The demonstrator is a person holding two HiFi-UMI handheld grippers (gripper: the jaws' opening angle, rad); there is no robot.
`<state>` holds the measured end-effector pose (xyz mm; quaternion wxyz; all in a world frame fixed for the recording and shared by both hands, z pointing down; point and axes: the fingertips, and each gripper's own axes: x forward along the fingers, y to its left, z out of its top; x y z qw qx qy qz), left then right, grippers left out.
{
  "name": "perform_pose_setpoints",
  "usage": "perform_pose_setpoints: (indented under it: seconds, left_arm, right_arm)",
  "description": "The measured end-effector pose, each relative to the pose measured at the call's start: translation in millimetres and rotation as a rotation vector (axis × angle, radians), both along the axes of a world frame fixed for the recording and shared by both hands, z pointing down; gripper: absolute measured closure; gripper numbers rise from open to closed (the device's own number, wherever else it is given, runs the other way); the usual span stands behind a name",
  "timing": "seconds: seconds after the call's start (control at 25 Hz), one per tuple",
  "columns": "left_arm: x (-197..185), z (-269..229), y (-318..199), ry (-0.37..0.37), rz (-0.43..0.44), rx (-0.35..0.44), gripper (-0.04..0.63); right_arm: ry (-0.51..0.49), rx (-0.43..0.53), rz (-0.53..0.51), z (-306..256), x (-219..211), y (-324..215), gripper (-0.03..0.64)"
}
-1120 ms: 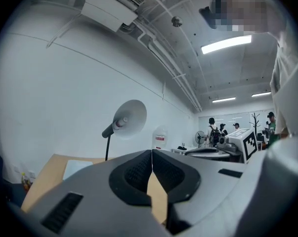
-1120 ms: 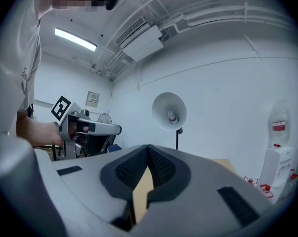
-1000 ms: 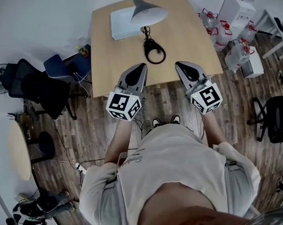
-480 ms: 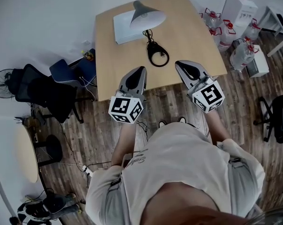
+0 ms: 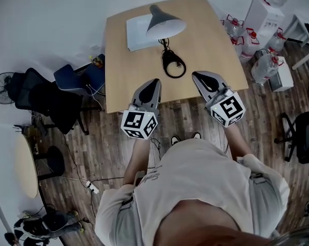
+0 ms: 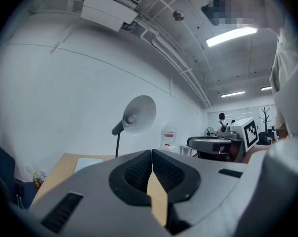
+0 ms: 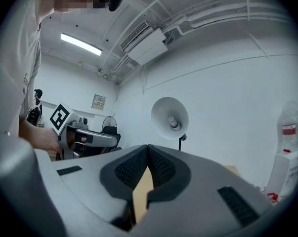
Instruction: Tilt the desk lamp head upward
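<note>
The desk lamp (image 5: 164,20) stands at the far side of the wooden table (image 5: 215,45), its cone-shaped shade over a white pad (image 5: 139,32). A black coil of cable (image 5: 173,64) lies in front of it. My left gripper (image 5: 153,82) and right gripper (image 5: 199,76) hover over the table's near edge, both shut with nothing in them and well short of the lamp. The left gripper view shows the lamp head (image 6: 139,113) on its thin pole beyond the shut jaws (image 6: 151,154). The right gripper view looks into the open shade (image 7: 170,117) past its own tips (image 7: 148,149).
Water bottles and a white dispenser (image 5: 262,14) crowd the floor right of the table. Dark chairs (image 5: 46,96) and a fan (image 5: 0,81) stand on the left, and a small round table (image 5: 23,165) at lower left. A black office chair (image 5: 303,135) is at the right.
The table and lamp have slid a little lower and to the right in the head view. Both grippers stay shut over the near edge.
</note>
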<state>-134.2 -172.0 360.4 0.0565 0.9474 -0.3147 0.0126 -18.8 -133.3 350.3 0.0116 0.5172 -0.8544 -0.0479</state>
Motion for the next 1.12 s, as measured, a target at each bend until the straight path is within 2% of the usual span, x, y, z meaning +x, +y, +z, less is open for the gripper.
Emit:
perform_pose_setpoints:
  seconds: [0.4,0.8,0.96,1.12]
  left_arm:
    - [-3,11,-7,-0.025,-0.007,-0.022,0.579]
    - [19,7,-20,-0.026,0.033,-0.003,0.578]
    - [20,13,-33,-0.017,0.026,-0.023,0.578]
    - [31,14,-36,-0.02,0.056,-0.03,0.578]
  right_arm:
    - [0.0,-0.006,0.007,6,5,-6,0.623]
    - [0.0,0.011,0.013,3,15,-18,0.623]
    - [0.004,0.001,0.015,4,17,-26,0.623]
    - [0.005,-0.003,0.028,4,24,-28,0.623]
